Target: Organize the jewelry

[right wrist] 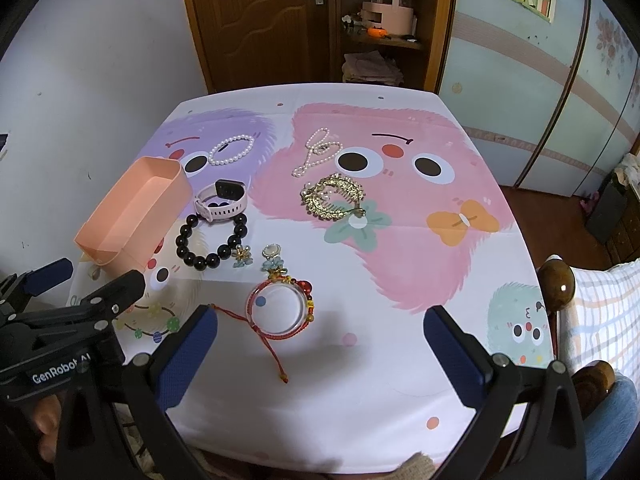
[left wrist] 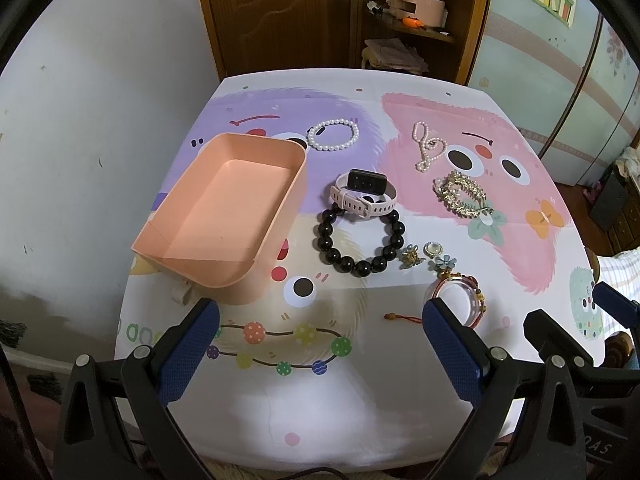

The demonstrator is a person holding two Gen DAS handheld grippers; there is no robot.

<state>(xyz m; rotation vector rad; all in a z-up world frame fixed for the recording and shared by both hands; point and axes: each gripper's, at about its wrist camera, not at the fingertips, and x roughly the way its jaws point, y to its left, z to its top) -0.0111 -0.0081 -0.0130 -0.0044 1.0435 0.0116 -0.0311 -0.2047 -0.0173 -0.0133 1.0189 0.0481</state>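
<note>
An empty pink box (left wrist: 224, 208) (right wrist: 132, 216) stands at the table's left. Right of it lie a pink smartwatch (left wrist: 362, 196) (right wrist: 222, 200), a black bead bracelet (left wrist: 360, 244) (right wrist: 210, 240) and a white pearl bracelet (left wrist: 332, 135) (right wrist: 231, 150). A pearl chain (left wrist: 428, 146) (right wrist: 316, 152), a gold hair clip (left wrist: 460, 194) (right wrist: 332, 196), small flower earrings (left wrist: 424, 256) (right wrist: 256, 258) and a clear bangle with red cord (left wrist: 456, 296) (right wrist: 280, 308) lie further right. My left gripper (left wrist: 320, 332) and right gripper (right wrist: 320, 336) hover open and empty above the near table edge.
The table (left wrist: 360, 400) (right wrist: 400, 380) wears a cartoon-print cloth. A white wall runs along its left. A wooden door and open cabinet (left wrist: 400, 20) stand behind. A chair with wooden knobs (right wrist: 556, 280) and checked fabric sits at the right. The right gripper's body (left wrist: 560, 344) shows beside the left.
</note>
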